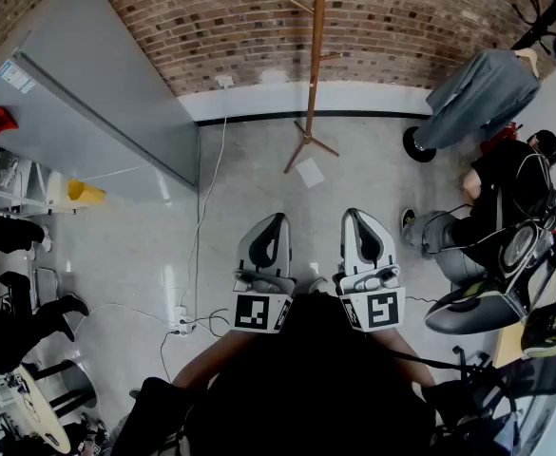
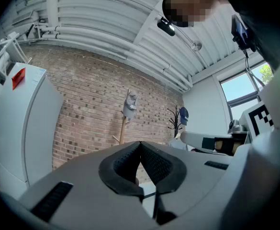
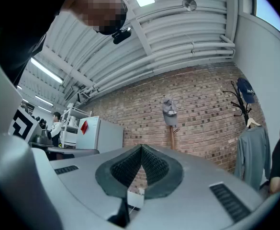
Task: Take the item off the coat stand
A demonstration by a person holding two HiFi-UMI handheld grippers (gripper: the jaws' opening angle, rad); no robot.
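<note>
A grey cap [image 3: 168, 110] sits on top of the wooden coat stand [image 3: 172, 135] against the brick wall, well ahead of both grippers. In the left gripper view the same cap [image 2: 129, 103] tops the stand's pole [image 2: 122, 131]. From the head view only the stand [image 1: 314, 65] and its feet show; the cap is cut off above. My left gripper [image 1: 276, 218] and right gripper [image 1: 354, 214] are held side by side in front of me, pointing at the stand. Both are shut and empty, with the pads [image 2: 151, 161] meeting at the tips and far from the cap.
A grey fridge [image 1: 87, 93] stands to the left. A grey shirt [image 1: 477, 93] hangs at the right beside a black rack with a blue cap [image 3: 245, 90]. A seated person [image 1: 510, 179] and chairs are on the right. A cable [image 1: 201, 236] and a paper sheet [image 1: 309, 172] lie on the floor.
</note>
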